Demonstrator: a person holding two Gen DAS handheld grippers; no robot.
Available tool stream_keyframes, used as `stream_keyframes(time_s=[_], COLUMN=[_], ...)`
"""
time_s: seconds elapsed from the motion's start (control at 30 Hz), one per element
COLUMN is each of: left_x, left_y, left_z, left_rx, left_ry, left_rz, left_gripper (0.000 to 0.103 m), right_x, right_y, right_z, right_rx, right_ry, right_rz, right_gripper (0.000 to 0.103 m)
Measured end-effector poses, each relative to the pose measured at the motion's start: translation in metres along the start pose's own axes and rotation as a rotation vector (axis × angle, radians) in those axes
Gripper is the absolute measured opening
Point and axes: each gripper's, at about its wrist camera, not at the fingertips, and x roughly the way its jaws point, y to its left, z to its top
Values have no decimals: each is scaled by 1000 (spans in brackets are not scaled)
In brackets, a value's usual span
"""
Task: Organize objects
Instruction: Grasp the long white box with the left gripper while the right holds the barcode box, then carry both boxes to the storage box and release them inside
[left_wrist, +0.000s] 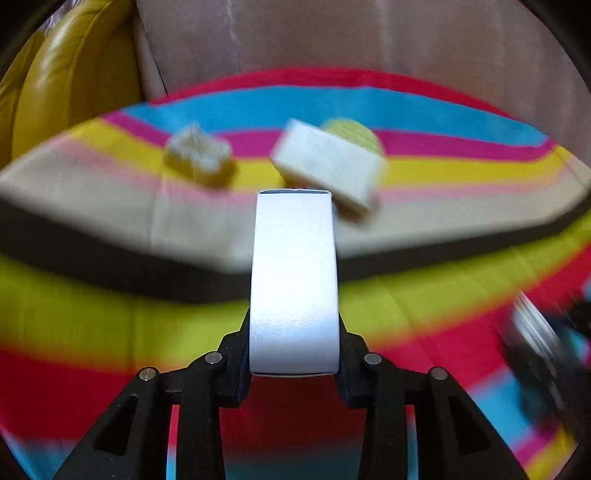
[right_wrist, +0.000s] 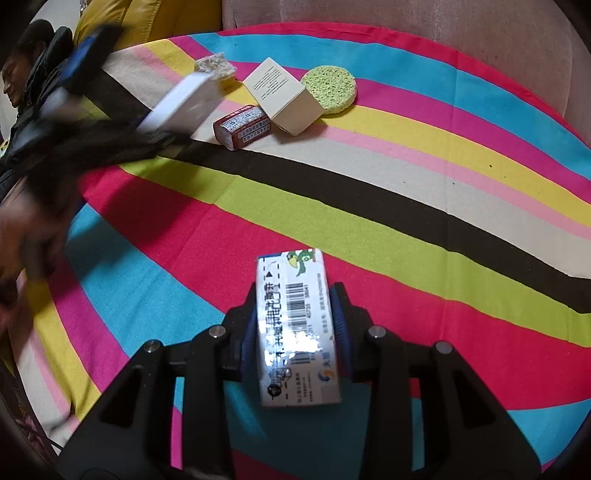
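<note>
Holding a white box (left_wrist: 294, 280) tight in the left gripper (left_wrist: 294, 373) and a printed box (right_wrist: 295, 328) tight in the right gripper (right_wrist: 297, 354), both up off the striped cloth (right_wrist: 406, 229), leaves them still to join the pile by the green sponge (right_wrist: 330, 87)

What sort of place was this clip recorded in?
Probably a home living room: a yellow leather sofa stands behind a table under a bright multicoloured striped cloth, with household bits like a round green sponge and a small beige cardboard box on it.
</note>
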Motion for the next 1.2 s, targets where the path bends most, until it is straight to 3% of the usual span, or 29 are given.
stream_keyframes(time_s=[0.17,0.23,0.27,0.37,0.47,0.53,0.57,0.6,0.93,1.2], left_x=[-29,-25,-22,-19,-15,-10,-10,-9,-14,-11], left_y=[-14,-17,-18,-12,-6,-6,-6,-6,-12,-6], left_z=[-49,-52,-53,-43,-38,-37,-39,-40,-42,-43], left_rx=[-17,-10,-10,-38,-57,-62,-65,-63,-41,-70], left_ry=[75,74,77,51,23,13,13,11,10,13], left_rz=[-83,-67,-50,-34,-22,-18,-21,-29,14,-3], left_gripper=[38,38,42,66,70,64,40,37,37,38], right_x=[0,0,-1,0,0,0,0,0,-1,-1], right_y=[-2,-1,-1,-1,-2,-2,-2,-3,-3,-3], right_z=[0,-1,0,0,0,0,0,0,0,0], right_rx=[-1,-1,-2,-4,-4,-4,-4,-4,-5,-12], right_ry=[0,0,1,1,1,1,1,1,1,1], right_rz=[0,-2,-3,-5,-5,-5,-4,-4,-3,-12], right_gripper=[41,41,41,41,41,41,41,41,40,40])
